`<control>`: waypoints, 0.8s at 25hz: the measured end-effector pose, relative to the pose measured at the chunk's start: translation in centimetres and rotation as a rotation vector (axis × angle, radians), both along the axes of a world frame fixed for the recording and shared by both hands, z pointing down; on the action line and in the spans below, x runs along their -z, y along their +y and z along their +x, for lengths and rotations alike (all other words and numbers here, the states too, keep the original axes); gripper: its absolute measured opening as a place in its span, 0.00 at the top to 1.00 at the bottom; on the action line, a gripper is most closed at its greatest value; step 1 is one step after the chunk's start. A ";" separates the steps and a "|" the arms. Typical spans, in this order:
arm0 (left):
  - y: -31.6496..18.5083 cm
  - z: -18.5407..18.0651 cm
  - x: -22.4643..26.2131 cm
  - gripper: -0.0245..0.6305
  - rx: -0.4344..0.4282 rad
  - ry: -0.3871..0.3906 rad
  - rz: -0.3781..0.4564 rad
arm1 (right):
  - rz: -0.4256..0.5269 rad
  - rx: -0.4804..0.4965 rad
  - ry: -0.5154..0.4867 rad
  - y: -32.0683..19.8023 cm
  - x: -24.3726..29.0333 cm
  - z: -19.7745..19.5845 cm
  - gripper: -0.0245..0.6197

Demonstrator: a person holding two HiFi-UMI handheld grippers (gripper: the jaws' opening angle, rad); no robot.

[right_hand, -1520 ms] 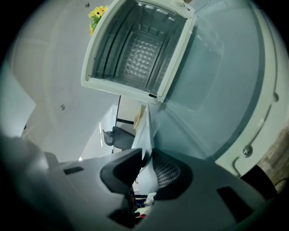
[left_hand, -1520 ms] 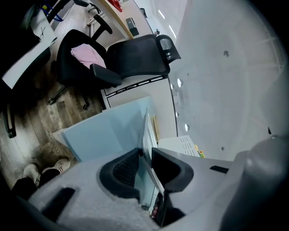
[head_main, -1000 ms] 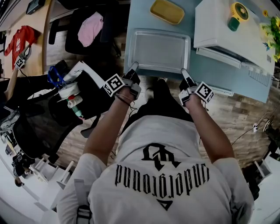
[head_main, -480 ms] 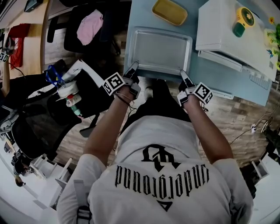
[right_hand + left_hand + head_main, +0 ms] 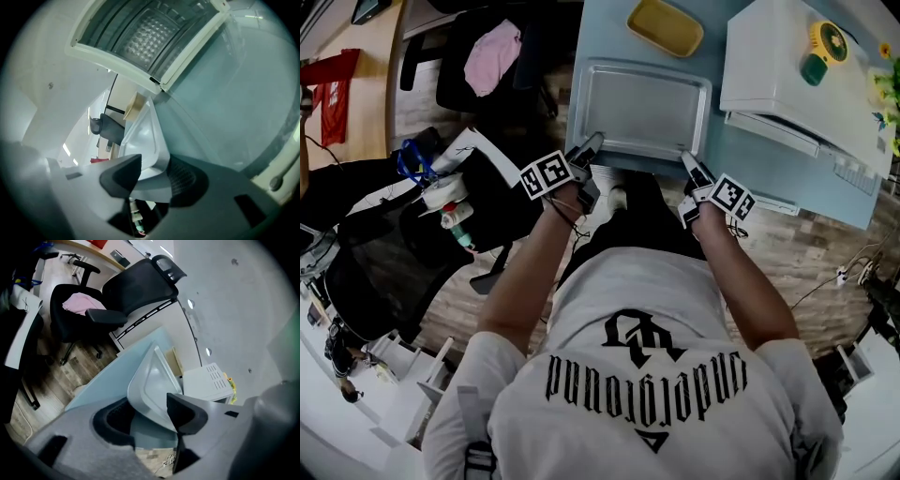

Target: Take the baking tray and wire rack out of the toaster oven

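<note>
The baking tray (image 5: 649, 105) is laid flat on the light-blue counter (image 5: 741, 164), outside the toaster oven (image 5: 787, 66), in the upper middle of the head view. Its long axis runs left to right across the frame, and its hollow is turned upward. Its near long edge is met at the lower left corner by the left gripper (image 5: 592, 147) and at the lower right corner by the right gripper (image 5: 685, 159).

In each gripper view the tray's rim is seen between the fingers (image 5: 187, 414), which are opening, with a gap showing beside the rim.

To the right of the tray the white oven is stood with its door folded open. A yellow dish (image 5: 666, 25) is set just above the tray. A black chair (image 5: 455, 80) bearing a pink cloth (image 5: 492, 56) is placed off the counter at the upper left.

One tray, one oven, one dish and two grippers are counted.
</note>
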State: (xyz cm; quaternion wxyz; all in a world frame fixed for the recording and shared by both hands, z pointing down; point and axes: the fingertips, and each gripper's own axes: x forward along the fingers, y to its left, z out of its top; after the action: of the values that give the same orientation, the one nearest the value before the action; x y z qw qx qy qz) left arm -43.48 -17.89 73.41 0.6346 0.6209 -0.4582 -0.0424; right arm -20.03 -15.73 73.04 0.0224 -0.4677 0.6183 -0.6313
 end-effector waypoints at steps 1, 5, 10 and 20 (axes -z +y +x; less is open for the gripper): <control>0.0 0.1 0.1 0.61 -0.017 -0.014 0.002 | 0.003 0.016 0.018 0.0 0.0 -0.1 0.71; 0.3 0.5 0.4 0.53 -0.089 -0.079 0.013 | 0.008 0.086 0.092 0.2 0.2 -0.5 0.65; 0.9 1.0 0.6 0.43 -0.196 -0.194 0.026 | 0.022 0.171 0.198 0.4 0.3 -0.5 0.61; 2.5 0.4 1.0 0.38 -0.326 -0.345 0.050 | 0.032 0.295 0.346 1.7 -0.1 -0.5 0.58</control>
State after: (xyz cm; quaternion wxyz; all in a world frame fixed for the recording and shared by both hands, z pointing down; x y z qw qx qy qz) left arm -43.05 -15.40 72.44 0.5297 0.7003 -0.4522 0.1562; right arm -20.54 -13.98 73.10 -0.1689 -0.4732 0.6845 -0.5282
